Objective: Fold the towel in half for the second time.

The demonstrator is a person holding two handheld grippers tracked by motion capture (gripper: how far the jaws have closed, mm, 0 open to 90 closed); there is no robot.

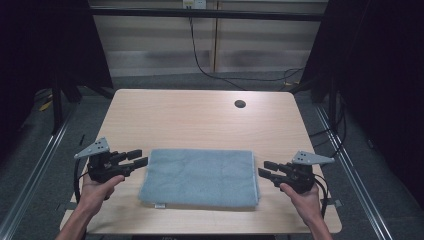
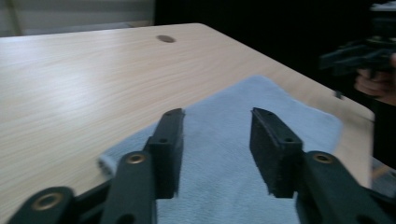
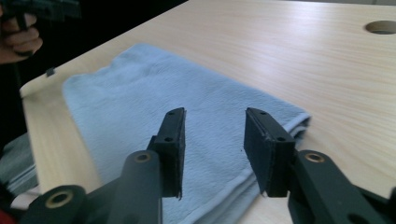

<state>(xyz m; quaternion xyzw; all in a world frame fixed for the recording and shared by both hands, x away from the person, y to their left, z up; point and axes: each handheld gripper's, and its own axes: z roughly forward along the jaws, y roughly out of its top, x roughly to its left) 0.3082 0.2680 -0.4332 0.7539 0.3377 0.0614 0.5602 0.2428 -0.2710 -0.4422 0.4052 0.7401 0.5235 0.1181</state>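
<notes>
Folded towel point(image 1: 200, 176), light blue, lies flat on the near half of the wooden table point(image 1: 200, 117), its long edges running across the person's front. Left gripper point(image 1: 137, 158) sits just beside the towel's left end and right gripper point(image 1: 266, 169) just off its right end, each pointing inward along the tabletop. Both sets of jaws stand spread with nothing between the pads; in the left gripper view and the right gripper view the cloth lies just beyond and beneath the tips. Placement at opposite ends probably suits a two-handed pinch of the short edges. A round cable hole point(image 1: 240, 104) marks the far side.
</notes>
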